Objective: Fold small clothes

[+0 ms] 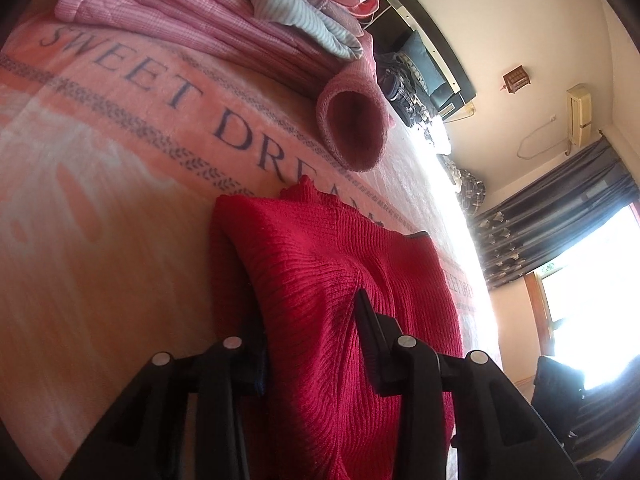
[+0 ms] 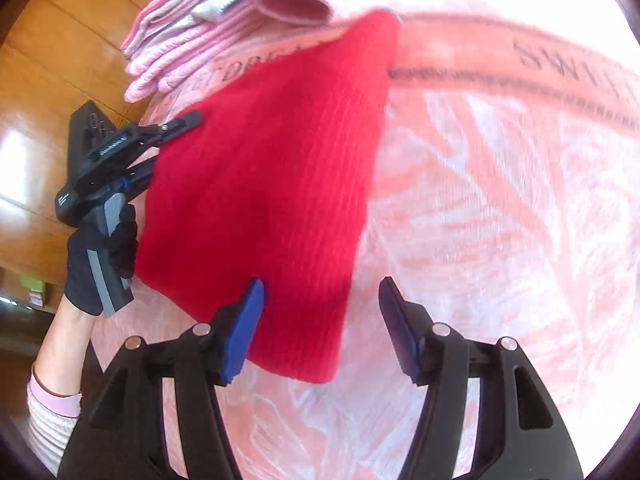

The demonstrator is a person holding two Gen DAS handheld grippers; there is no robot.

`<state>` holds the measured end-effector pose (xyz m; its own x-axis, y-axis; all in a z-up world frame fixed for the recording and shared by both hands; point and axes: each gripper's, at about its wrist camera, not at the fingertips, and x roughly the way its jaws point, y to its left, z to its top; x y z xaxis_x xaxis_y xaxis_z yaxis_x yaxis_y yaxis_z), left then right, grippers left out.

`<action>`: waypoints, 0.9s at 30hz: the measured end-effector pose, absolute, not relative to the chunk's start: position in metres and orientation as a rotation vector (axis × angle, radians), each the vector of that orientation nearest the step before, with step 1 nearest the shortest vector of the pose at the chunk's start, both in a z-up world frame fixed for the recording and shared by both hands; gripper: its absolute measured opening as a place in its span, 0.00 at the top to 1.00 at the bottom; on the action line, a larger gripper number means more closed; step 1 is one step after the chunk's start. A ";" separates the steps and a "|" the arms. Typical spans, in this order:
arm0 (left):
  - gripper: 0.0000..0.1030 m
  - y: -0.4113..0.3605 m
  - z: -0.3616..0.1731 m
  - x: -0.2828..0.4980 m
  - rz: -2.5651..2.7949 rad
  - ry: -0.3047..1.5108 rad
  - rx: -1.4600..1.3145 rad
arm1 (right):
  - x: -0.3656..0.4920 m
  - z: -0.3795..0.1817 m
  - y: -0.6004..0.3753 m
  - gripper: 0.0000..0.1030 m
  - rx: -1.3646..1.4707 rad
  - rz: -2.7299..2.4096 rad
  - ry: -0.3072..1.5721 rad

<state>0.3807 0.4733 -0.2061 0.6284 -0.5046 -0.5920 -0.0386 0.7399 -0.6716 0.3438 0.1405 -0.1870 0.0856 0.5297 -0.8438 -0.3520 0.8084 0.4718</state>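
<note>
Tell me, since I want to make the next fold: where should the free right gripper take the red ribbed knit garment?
Probably the near corner of the red ribbed knit garment, approached from the bare pink printed blanket on its right. That edge lies flat and exposed between the open right gripper, while the left gripper already pinches the far side.

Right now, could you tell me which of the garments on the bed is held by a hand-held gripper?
The bright red knit, spread apart from the folded pink pile; the left hand-held gripper pinches its edge, while the pile lies untouched.
</note>
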 end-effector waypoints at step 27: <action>0.48 0.498 -0.214 0.323 -0.196 0.982 -0.814 | 0.342 -0.199 0.145 0.80 0.144 0.734 1.363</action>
<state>0.3228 0.4984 -0.2141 0.5645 -0.4935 -0.6617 -0.2010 0.6953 -0.6900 0.3421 0.1449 -0.1992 0.0248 0.5522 -0.8334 -0.3921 0.7722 0.5000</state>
